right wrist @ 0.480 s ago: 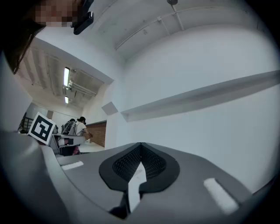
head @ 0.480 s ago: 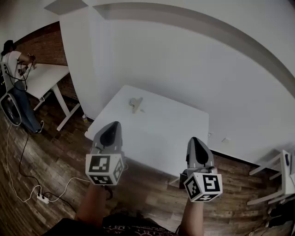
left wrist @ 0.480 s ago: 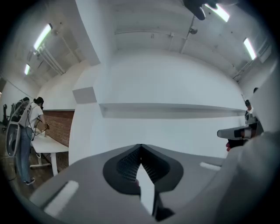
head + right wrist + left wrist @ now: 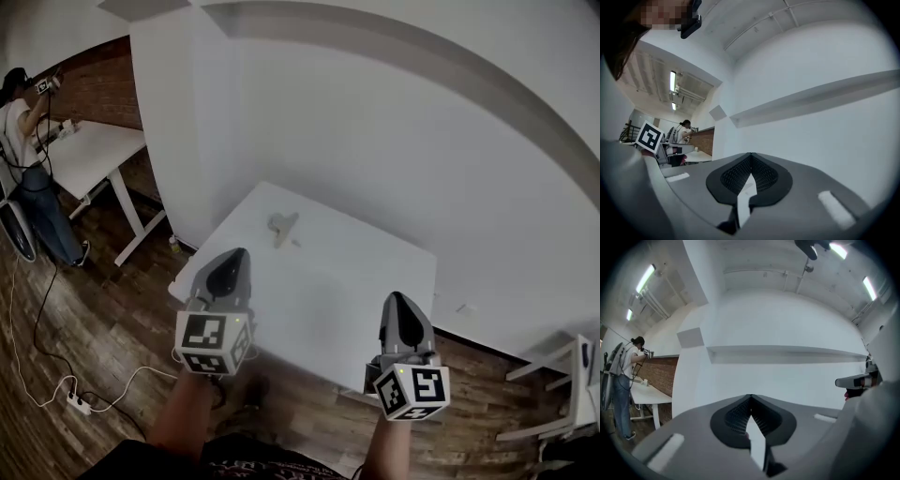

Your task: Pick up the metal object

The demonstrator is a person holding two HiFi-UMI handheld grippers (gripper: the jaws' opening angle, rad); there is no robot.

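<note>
A small pale metal object [image 4: 281, 228] lies on the far part of the white table [image 4: 375, 281], seen only in the head view. My left gripper [image 4: 228, 255] hovers over the table's near left corner, well short of the object. Its jaws are shut with nothing between them, and they meet at the left gripper [image 4: 750, 397] tip in the left gripper view. My right gripper [image 4: 399, 298] hangs by the table's near right edge, also shut and empty. In its own view the right gripper [image 4: 751, 155] points level at the white wall.
A white wall and a pillar [image 4: 178, 131] stand behind the table. A person [image 4: 23, 141] works at a second white table [image 4: 89, 155] far left. A cable with a power strip [image 4: 80, 403] lies on the wood floor. A white frame [image 4: 572, 384] stands at the right.
The table and the metal object sit slightly lower and further right in the head view. Both grippers stay shut in much the same places. The person far left has raised both hands.
</note>
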